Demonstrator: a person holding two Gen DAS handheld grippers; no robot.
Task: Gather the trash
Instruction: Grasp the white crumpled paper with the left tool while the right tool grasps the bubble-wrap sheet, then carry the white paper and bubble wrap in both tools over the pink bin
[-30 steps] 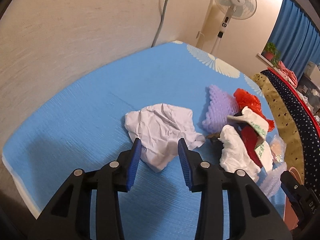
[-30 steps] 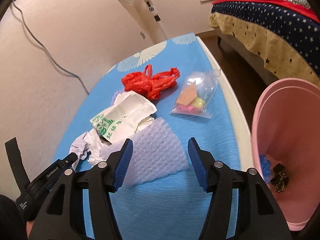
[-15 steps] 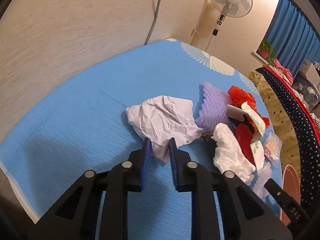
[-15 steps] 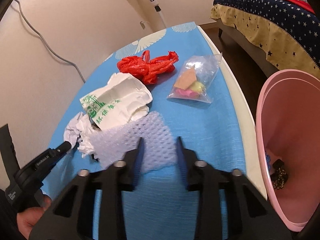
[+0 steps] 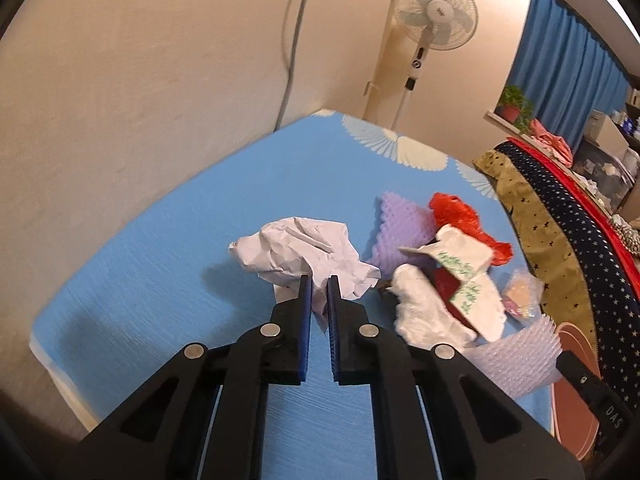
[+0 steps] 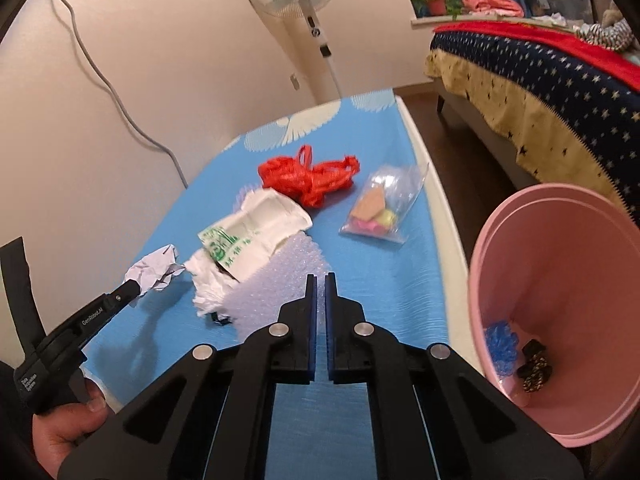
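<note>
— Pose of the left gripper?
— Pitched down toward the blue counter, roughly level side to side, gripped from below by a hand at the near edge.
— And its jaws?
— Closing, pads already pinching a near flap of the crumpled paper. Rest of the wad bunched just ahead of the tips, spreading a little to both sides.
— Touching the counter?
— Cannot tell; shadow beneath and to the left of it.
— Right gripper?
— Also angled downward, pointing along the counter's length. Jaws clenched, only a thin slit between the blue pads, nipping the near edge of the bubble wrap.
— Where does the wrap lie from there?
— Mostly ahead and to the left of those jaws, blurred. From the left wrist view, fanned upward at the far right, beside the black tip.
— Anything else around?
— Ahead-left of the right jaws: white tissue wad, then a white bag with green print. Farther ahead, a red plastic bag. Ahead-right, a clear pouch with coloured bits inside.
— Somewhere for the trash?
— Pink bin off to the right of the right jaws, beyond the counter's edge, lower down, with a blue scrap and a dark item at its bottom.
— Behind the left jaws' paper?
— Purple foam sheet, ahead and to the right
</note>
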